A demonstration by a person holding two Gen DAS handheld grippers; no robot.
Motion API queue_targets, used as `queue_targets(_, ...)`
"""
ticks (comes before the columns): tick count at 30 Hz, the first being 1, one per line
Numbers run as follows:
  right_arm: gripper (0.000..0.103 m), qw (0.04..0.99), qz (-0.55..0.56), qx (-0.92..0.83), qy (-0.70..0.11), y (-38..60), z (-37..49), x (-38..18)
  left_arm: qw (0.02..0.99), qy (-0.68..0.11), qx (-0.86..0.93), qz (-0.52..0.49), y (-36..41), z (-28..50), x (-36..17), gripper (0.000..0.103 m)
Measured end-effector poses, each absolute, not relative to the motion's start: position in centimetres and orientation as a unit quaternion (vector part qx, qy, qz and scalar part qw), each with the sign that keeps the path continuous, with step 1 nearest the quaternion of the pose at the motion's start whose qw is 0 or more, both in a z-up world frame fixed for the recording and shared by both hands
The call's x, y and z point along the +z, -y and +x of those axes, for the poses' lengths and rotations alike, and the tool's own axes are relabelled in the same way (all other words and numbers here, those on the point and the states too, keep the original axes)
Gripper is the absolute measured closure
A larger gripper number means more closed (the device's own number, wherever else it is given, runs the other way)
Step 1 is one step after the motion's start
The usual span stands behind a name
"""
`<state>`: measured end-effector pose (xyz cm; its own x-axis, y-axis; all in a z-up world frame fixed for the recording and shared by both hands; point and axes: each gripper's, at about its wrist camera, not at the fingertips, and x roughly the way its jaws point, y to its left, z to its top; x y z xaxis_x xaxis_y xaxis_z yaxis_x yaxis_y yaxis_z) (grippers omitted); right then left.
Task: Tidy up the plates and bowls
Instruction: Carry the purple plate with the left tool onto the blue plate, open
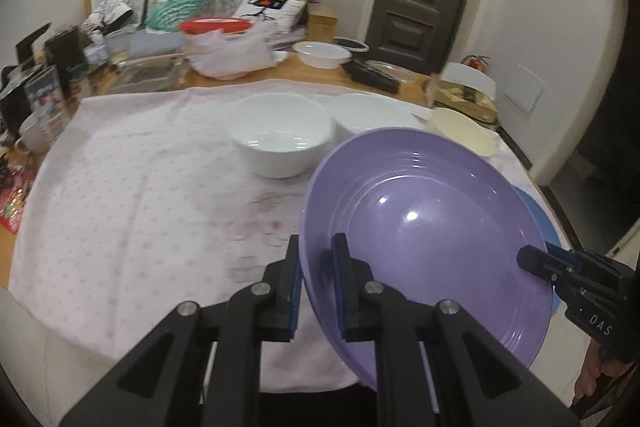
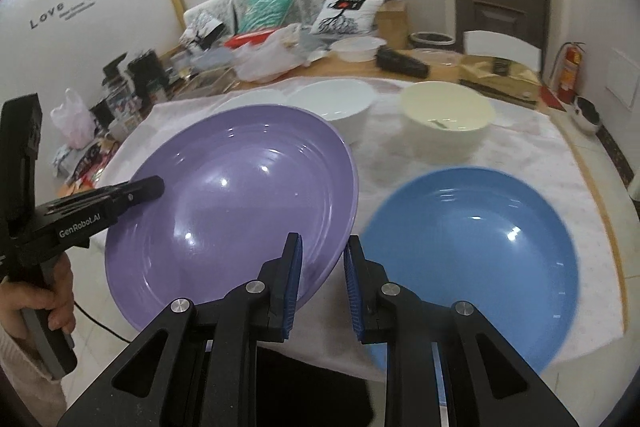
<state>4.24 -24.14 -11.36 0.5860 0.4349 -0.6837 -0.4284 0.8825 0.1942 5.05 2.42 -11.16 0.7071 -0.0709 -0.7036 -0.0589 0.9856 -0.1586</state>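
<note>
The left tool (image 1: 318, 281) grips the near rim of the purple plate (image 1: 424, 223), one finger above and one below, holding it tilted above the cloth-covered tabletop (image 1: 132, 187). The right tool (image 2: 323, 285) is open, its fingers astride the plate's right rim without closing on it. Just right of the purple plate, a blue plate (image 2: 476, 255) lies flat on the cloth, its near edge overhanging the tabletop's front. Beyond the purple plate stand two white bowls (image 1: 282, 139) and, further right, a cream bowl (image 2: 446, 123).

The likely step is stacking purple on blue. To do it well, level the purple plate, centre it over the blue one, and lower it gently (glazed plates slide easily) before letting go.

Open cloth lies left of the purple plate. The blue plate sits near the tabletop's right and front edges, so a nudge could push it off. Clutter lines the far side behind the bowls.
</note>
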Motion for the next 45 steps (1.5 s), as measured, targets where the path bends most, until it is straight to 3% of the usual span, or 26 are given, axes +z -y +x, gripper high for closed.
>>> queue_targets(22, 0.087, 0.918, 0.023, 0.121, -0.377, 37.4, 3.8, -12.5, 0.903, -0.418, -0.102, 0.013, 12.5, 9.9, -12.3, 0.089)
queue_targets(45, 0.084, 0.909, -0.043, 0.083, -0.407, 37.1, 5.2, -15.3, 0.889, -0.442, -0.1, 0.064, 14.6, 11.6, -14.4, 0.088)
